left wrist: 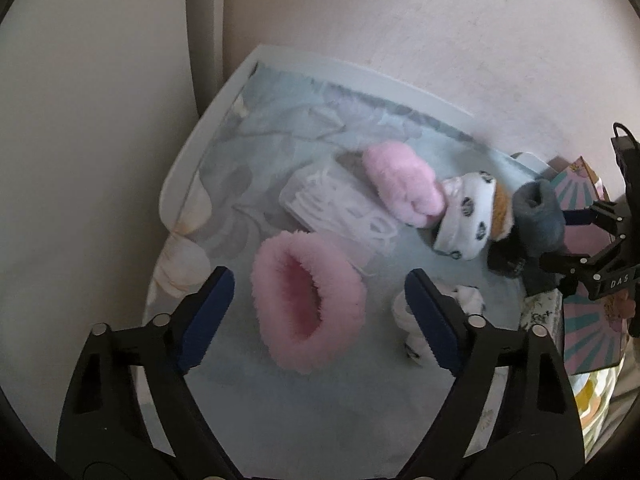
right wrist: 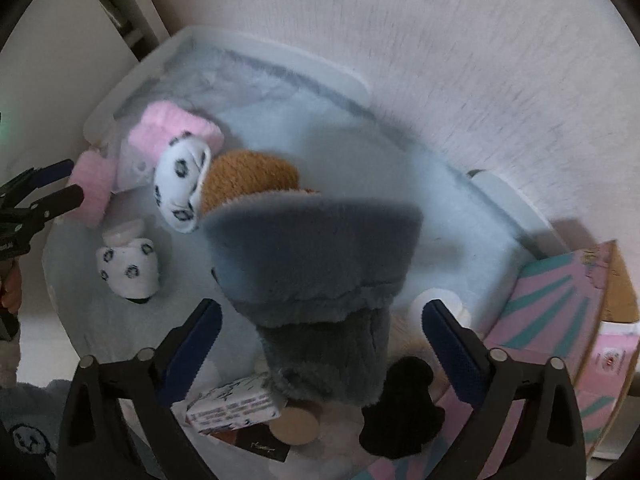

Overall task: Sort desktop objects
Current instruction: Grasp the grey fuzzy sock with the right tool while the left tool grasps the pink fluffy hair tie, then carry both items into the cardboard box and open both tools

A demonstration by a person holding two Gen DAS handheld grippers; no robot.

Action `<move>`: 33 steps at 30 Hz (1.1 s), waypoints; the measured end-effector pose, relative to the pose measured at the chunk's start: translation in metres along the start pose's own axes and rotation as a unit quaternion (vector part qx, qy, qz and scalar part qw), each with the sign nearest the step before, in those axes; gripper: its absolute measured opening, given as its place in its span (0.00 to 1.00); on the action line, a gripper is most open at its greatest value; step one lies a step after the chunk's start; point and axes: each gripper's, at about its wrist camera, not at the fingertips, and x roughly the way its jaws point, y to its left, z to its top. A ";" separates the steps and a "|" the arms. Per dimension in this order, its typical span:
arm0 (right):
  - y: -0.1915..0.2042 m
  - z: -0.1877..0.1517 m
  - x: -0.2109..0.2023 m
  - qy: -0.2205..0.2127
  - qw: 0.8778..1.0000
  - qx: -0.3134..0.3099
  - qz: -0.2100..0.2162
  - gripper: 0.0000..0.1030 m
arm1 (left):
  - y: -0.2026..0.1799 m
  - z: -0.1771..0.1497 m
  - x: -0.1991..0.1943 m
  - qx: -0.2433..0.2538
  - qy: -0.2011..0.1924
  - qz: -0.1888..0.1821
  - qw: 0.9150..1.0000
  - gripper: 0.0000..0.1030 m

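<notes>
Fingers of the left gripper (left wrist: 318,292) stand spread, the pink sock (left wrist: 308,304) lying on the table (left wrist: 280,420) between them, untouched. The right gripper (right wrist: 320,320) is spread too; the grey sock (right wrist: 320,264) sits between its fingers, contact unclear.

A pale textured wall (left wrist: 400,20) rises behind the bench (left wrist: 208,120), whose white edge borders a light floral cloth (left wrist: 280,104) spread over it.
</notes>
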 end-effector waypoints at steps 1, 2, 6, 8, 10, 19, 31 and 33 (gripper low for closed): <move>-0.001 0.000 0.003 0.004 1.000 0.000 0.002 0.93 | 0.001 0.000 0.004 -0.005 0.003 0.001 1.000 0.76; -0.003 0.002 0.008 0.012 1.000 0.000 0.005 0.88 | 0.003 -0.001 0.009 -0.010 0.009 -0.003 1.000 0.71; -0.009 0.003 0.015 0.023 0.999 0.006 0.049 0.69 | 0.007 -0.003 0.024 -0.021 0.025 -0.020 0.999 0.47; -0.013 0.004 0.013 0.021 0.998 0.013 0.060 0.59 | 0.006 -0.004 0.023 -0.022 0.020 -0.023 0.999 0.39; -0.017 0.003 0.010 0.018 0.998 0.017 0.061 0.47 | 0.005 -0.005 0.022 -0.025 0.021 -0.024 0.999 0.31; -0.032 -0.006 -0.014 -0.010 0.997 0.036 0.065 0.29 | 0.001 -0.001 0.007 -0.017 0.009 -0.008 1.000 0.27; -0.032 0.003 -0.072 -0.069 0.992 0.080 0.075 0.29 | -0.028 0.034 -0.075 0.045 -0.037 0.019 0.998 0.27; -0.034 0.002 -0.089 -0.081 0.989 0.090 0.085 0.29 | -0.032 0.044 -0.087 0.057 -0.047 0.025 0.997 0.27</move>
